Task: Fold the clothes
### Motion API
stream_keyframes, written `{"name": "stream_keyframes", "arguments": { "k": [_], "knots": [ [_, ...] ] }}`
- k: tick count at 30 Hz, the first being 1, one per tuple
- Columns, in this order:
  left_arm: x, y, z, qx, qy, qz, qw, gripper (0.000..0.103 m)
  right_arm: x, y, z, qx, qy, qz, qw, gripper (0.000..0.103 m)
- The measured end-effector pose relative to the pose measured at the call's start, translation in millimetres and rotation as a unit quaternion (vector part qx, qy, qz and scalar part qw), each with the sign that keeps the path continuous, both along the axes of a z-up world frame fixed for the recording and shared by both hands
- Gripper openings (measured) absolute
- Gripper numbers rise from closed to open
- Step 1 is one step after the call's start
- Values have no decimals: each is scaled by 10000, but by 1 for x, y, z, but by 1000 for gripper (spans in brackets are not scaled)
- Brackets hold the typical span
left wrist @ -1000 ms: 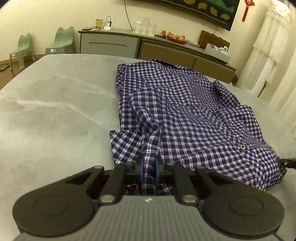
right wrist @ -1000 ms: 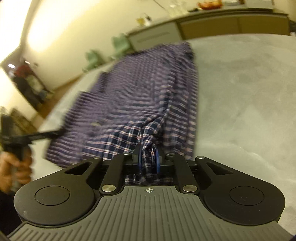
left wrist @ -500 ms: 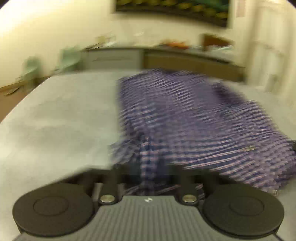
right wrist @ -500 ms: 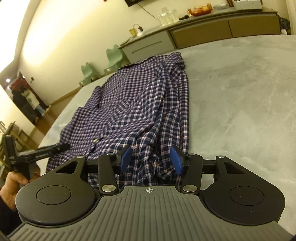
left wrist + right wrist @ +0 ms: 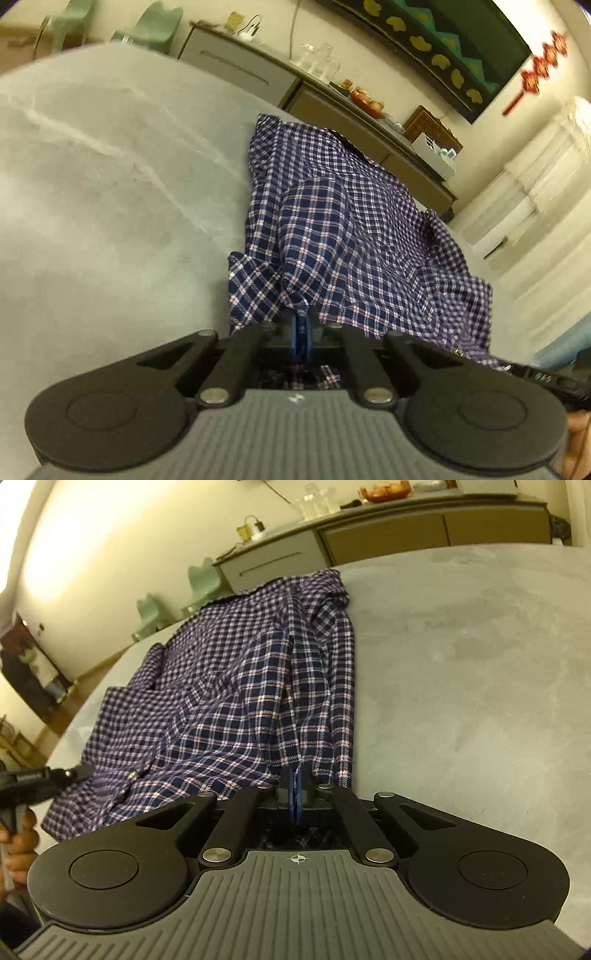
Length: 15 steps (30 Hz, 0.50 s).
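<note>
1. Two tongs, one plaid shirt (image 5: pixel 354 229) spread rumpled on the grey counter (image 5: pixel 110 192); left side of the counter is bare.
2. Left tongs (image 5: pixel 301 325): blue pads nearly together, opening a little, a pinch of the shirt's near hem between them. Cloth behind the pads is hidden by the housing, so grip depth is unclear.
3. Left wrist view, lower right: shirt corner runs out toward the other tool's dark tip and is partly covered by it; a sliver of the right hand (image 5: pixel 578 443) is cut off by the frame edge.
4. Right tongs (image 5: pixel 295 794): clenched tight on a bunched fold at the shirt's right edge.
5. Right wrist view, far left: left hand (image 5: pixel 18 845) on its handle, mostly out of frame.
6. Background sideboard (image 5: pixel 424 528) with glassware: small, details not readable.
</note>
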<state>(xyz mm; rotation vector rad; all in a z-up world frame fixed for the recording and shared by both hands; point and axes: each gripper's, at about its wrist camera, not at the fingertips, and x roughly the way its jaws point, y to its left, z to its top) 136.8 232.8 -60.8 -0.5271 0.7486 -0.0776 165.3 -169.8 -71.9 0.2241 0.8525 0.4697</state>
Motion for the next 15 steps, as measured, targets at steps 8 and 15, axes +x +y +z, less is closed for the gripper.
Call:
{"name": "stream_keyframes", "arguments": {
  "k": [8, 15],
  "knots": [
    [-51, -51, 52, 1255, -1035, -499, 9854, 25, -61, 18, 53, -342, -1411, 400, 9886, 18],
    [-39, -50, 20, 1446, -23, -595, 9877, 17, -33, 8, 11, -527, -201, 313, 9979, 24]
  ]
}}
